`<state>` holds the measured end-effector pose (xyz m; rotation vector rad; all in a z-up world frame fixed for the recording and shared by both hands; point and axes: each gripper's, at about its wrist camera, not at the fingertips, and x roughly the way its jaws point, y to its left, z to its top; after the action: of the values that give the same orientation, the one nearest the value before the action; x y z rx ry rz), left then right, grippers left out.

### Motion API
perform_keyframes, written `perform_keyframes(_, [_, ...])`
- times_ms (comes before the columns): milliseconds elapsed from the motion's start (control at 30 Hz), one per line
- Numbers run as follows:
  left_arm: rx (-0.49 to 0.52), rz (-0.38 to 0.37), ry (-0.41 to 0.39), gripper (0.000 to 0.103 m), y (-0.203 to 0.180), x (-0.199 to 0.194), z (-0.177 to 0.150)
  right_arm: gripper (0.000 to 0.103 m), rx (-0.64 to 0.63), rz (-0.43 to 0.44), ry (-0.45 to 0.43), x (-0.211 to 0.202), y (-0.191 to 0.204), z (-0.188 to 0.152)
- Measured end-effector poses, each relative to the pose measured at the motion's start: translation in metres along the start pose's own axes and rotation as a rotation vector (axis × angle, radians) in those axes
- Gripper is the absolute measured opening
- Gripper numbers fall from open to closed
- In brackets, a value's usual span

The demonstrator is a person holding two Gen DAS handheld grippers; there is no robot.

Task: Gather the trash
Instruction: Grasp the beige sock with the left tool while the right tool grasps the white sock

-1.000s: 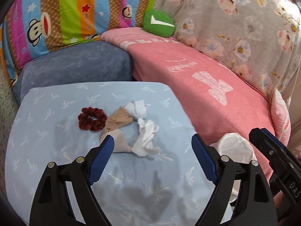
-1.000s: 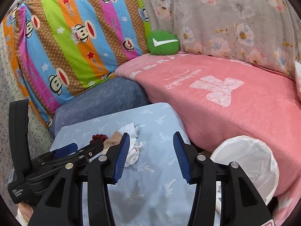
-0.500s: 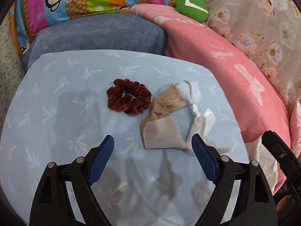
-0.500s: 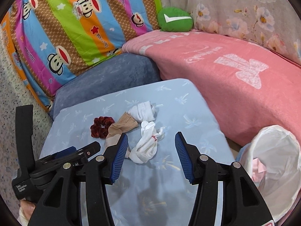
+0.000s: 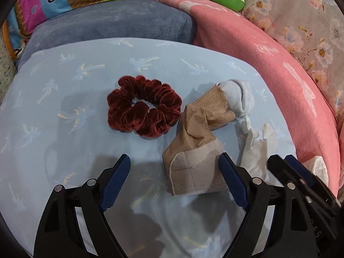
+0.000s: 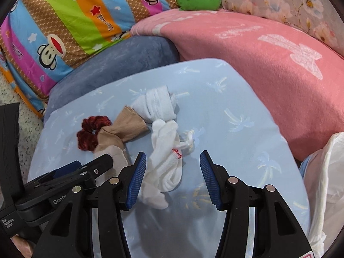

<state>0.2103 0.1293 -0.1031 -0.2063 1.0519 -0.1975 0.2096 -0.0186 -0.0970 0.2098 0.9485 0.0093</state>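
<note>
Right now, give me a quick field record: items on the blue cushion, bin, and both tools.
surface: light blue cushion
items: dark red scrunchie; beige sock; white sock; rolled white cloth
bin: white-lined bin, right of cushion
left tool: open, over beige sock, nothing gripped
right tool: open, over white sock, nothing gripped
</note>
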Motion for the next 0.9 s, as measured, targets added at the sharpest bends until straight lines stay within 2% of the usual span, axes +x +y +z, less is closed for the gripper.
perform_keyframes(133, [0.014, 0.020, -0.018, 0.079, -0.002, 0.003, -0.003, 0.039, 0.023, 0.014, 0.047, 0.021, -0.005, -0.010])
perform_keyframes(367, [0.022, 0.026, -0.040, 0.076, -0.001, 0.000, -0.006, 0.036, 0.016, 0.023, 0.021, 0.024, -0.003, -0.014])
perform_keyframes(433, [0.028, 0.022, -0.045, 0.067, -0.002, 0.000, -0.006, 0.025, 0.017, 0.052, 0.027, 0.024, 0.000, -0.013])
perform_keyframes(467, [0.030, 0.013, -0.042, 0.060, -0.003, 0.000, -0.005, 0.019, 0.011, 0.056, 0.029, 0.023, 0.001, -0.013])
perform_keyframes(500, [0.033, -0.007, -0.037, 0.047, -0.003, -0.001, -0.006, 0.018, -0.003, 0.047, 0.031, 0.023, 0.004, -0.013])
perform_keyframes(600, [0.017, -0.064, -0.004, 0.023, -0.007, 0.000, -0.002, 0.012, -0.018, 0.045, 0.034, 0.017, 0.008, -0.012])
perform_keyframes(667, [0.009, -0.067, -0.004, 0.016, -0.008, -0.005, -0.002, 0.011, -0.006, 0.062, 0.030, 0.009, 0.007, -0.011])
perform_keyframes(900, [0.025, -0.070, -0.043, 0.011, -0.021, -0.035, -0.004, 0.011, 0.009, 0.075, -0.054, -0.042, 0.001, -0.004])
